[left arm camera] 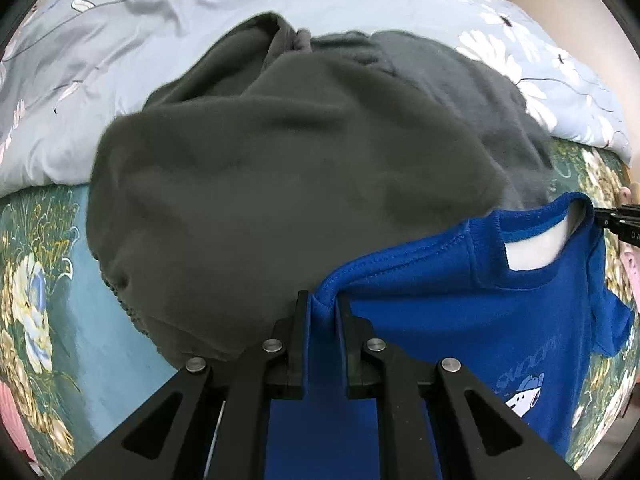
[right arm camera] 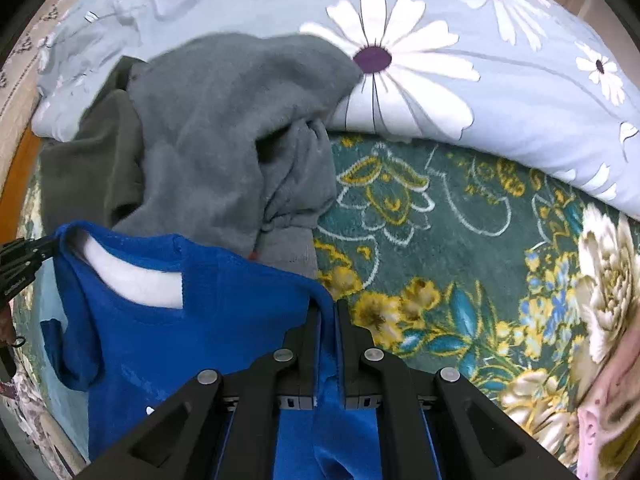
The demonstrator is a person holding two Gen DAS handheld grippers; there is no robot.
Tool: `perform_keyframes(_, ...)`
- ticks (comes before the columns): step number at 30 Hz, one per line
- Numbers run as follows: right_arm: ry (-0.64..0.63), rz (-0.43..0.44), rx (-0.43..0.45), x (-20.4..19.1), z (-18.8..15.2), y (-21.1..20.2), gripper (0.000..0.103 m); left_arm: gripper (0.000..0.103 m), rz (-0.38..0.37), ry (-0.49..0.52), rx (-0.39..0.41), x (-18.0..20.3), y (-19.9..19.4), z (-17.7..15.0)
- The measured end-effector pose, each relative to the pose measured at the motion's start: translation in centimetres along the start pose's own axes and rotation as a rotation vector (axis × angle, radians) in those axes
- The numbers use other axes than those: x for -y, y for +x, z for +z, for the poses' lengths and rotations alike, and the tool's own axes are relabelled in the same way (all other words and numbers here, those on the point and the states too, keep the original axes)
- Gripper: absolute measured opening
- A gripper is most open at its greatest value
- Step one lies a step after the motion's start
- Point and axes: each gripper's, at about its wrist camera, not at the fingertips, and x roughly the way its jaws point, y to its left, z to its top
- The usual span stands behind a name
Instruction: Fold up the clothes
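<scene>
A blue sweatshirt (left arm camera: 460, 300) is held up by its shoulders between the two tongs. The left gripper (left arm camera: 323, 304) is clenched on the fabric of one shoulder, with blue cloth pinched between its jaws and running back beneath them. The right gripper (right arm camera: 328, 312) is clamped the same way on the other shoulder. The neckline with its white inner lining (right arm camera: 140, 280) is stretched between the two tongs, and in each wrist view the tip of the other tool is seen at the far end of the collar.

Ahead of both tongs, a heap of grey garments (left arm camera: 288, 168) is piled, partly on the floral bedspread (right arm camera: 440, 240) and partly against a light quilt with daisies (right arm camera: 480, 100). Open bedspread is seen ahead and to the right of the right gripper.

The step in hand is judged to be the spreading of the sweatshirt; no fold line is visible in it, though its lower part is hidden. For the next move, both grips would need to be kept level and taut, and the garment lowered flat onto the open bedspread clear of the heap, so that no wrinkle is trapped beneath.
</scene>
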Motion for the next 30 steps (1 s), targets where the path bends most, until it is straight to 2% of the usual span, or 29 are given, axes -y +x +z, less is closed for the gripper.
perform_keyframes(4,0.012,0.001,-0.036,0.0,0.0,0.7,0.007,0.012,-0.008,-0.028,-0.022,0.2,0.3,0.2)
perform_keyframes(7,0.009,0.005,-0.055,-0.1,-0.1,0.3,0.01,0.016,-0.011,-0.043,-0.048,0.2,-0.1,0.0)
perform_keyframes(9,0.009,0.004,-0.063,-0.1,-0.3,-0.1,0.011,0.024,-0.013,-0.06,-0.066,0.1,-0.6,-0.3)
perform_keyframes(10,0.008,0.003,-0.064,-0.1,-0.4,-0.4,0.015,0.029,-0.02,-0.072,-0.074,-0.1,-1.0,-0.4)
perform_keyframes(11,0.006,-0.002,-0.059,-0.1,-0.5,-1.1,0.018,0.029,-0.039,-0.091,-0.066,-0.3,-1.9,-0.6)
perform_keyframes(13,0.008,-0.004,-0.034,-0.1,-1.0,-2.8,0.033,0.032,-0.066,-0.134,-0.036,-1.1,-4.0,-1.2)
perform_keyframes(16,0.052,0.015,0.021,-0.1,-2.4,-6.3,0.034,0.04,-0.094,-0.25,0.042,-3.3,-8.5,-2.8)
perform_keyframes(19,0.159,0.061,0.067,0.2,-5.3,-9.6,0.037,0.044,-0.117,-0.411,0.118,-6.2,-12.5,-5.0)
perform_keyframes(22,0.258,0.104,0.076,0.3,-9.5,-11.5,0.039,0.047,-0.119,-0.593,0.165,-9.9,-14.9,-11.2)
perform_keyframes(23,0.287,0.114,0.073,0.1,-11.2,-12.2,0.039,0.049,-0.109,-0.668,0.172,-11.4,-15.3,-14.2)
perform_keyframes(28,0.332,0.076,0.02,0.0,-17.5,-13.9,0.039,0.05,-0.113,-0.963,0.104,-15.5,-13.1,-23.7)
perform_keyframes(30,0.352,0.06,0.01,0.3,-19.1,-14.4,0.039,0.05,-0.099,-1.0,0.061,-15.7,-11.8,-25.3)
